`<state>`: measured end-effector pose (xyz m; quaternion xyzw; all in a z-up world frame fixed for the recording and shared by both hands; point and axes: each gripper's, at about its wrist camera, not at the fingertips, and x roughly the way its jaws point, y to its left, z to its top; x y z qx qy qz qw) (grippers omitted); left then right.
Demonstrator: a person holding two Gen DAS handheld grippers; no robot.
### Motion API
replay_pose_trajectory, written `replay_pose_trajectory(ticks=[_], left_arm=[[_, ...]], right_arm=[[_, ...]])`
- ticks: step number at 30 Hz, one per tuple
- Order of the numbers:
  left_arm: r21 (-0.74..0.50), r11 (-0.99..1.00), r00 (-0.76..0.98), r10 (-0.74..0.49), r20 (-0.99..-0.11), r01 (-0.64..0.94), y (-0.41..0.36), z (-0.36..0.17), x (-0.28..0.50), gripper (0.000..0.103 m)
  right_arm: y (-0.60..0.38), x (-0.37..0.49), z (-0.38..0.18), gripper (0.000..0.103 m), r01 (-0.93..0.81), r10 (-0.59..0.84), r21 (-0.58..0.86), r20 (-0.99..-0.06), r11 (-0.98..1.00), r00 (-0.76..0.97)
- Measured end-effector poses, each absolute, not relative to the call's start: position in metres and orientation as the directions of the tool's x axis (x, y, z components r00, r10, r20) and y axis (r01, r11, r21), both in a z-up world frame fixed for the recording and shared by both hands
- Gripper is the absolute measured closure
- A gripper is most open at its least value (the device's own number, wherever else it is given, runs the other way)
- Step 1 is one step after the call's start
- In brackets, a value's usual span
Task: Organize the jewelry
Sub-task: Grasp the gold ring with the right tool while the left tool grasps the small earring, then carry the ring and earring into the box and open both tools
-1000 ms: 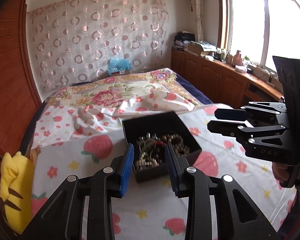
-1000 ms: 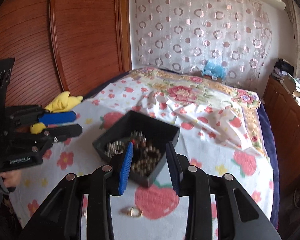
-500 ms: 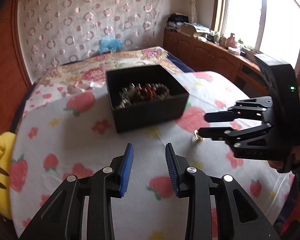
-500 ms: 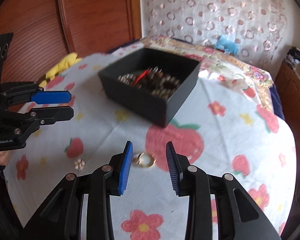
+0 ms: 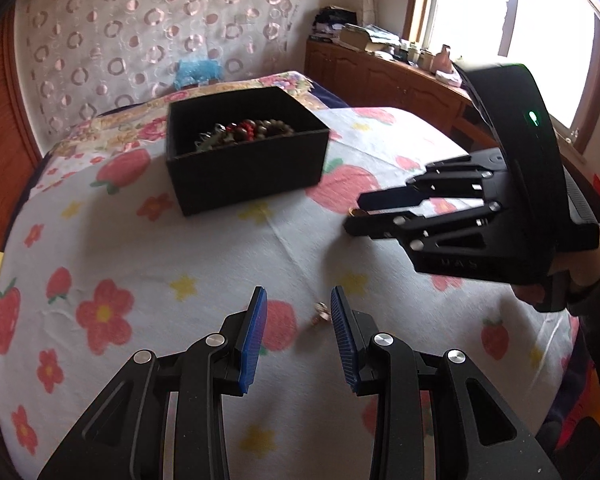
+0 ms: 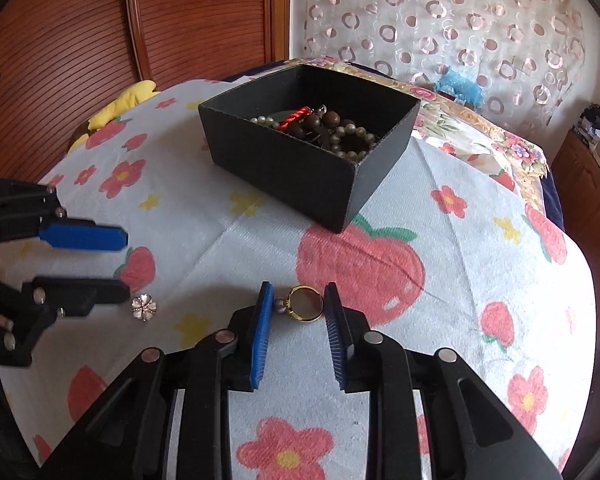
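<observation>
A black open box (image 6: 300, 168) (image 5: 252, 172) holding bead bracelets and necklaces sits on the flowered cloth. A gold ring (image 6: 303, 308) lies on the cloth between the open fingers of my right gripper (image 6: 298, 300), untouched; part of it shows in the left wrist view (image 5: 356, 211). A small flower-shaped ornament (image 6: 144, 307) (image 5: 321, 314) lies just inside the right fingertip of my open left gripper (image 5: 298, 304), which also shows in the right wrist view (image 6: 120, 264). The right gripper shows in the left wrist view (image 5: 354, 214), low over the cloth.
The cloth (image 6: 228, 248) covers a rounded surface that drops away at its edges. A yellow plush toy (image 6: 116, 104) lies at the far left edge. A bed (image 5: 112, 128) is behind the box, and wooden cabinets (image 5: 380, 80) stand under the window.
Both grippers have drawn back from the box and come down toward the cloth. The ring now sits between the right fingers and the flower ornament at the left gripper's fingertips.
</observation>
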<state>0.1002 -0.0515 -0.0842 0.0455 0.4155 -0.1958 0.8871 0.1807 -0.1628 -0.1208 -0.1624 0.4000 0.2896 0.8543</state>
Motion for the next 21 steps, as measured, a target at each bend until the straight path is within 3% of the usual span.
replay_pose_trajectory(ticks=[11,14,18,21], left_arm=[[-0.045,0.906,0.553,-0.296,-0.779,0.421,-0.069,-0.097,0.098,0.072],[-0.030,0.908,0.555,-0.281,-0.783,0.418,-0.071,-0.099,0.100,0.076],[-0.007,0.908,0.565,-0.267,-0.781,0.419,-0.073,-0.101,0.099,0.090],[-0.012,0.905,0.566,-0.277,-0.777,0.425,-0.071,-0.098,0.099,0.090]], right_arm=[[-0.177,0.179,-0.102,0.075,-0.600,0.379,-0.032,-0.748,0.800,0.545],[-0.177,0.178,-0.100,0.075,-0.600,0.382,-0.034,-0.742,0.799,0.550],[-0.178,0.175,-0.097,0.075,-0.596,0.385,-0.040,-0.728,0.802,0.567],[-0.177,0.174,-0.092,0.075,-0.594,0.387,-0.046,-0.718,0.803,0.579]])
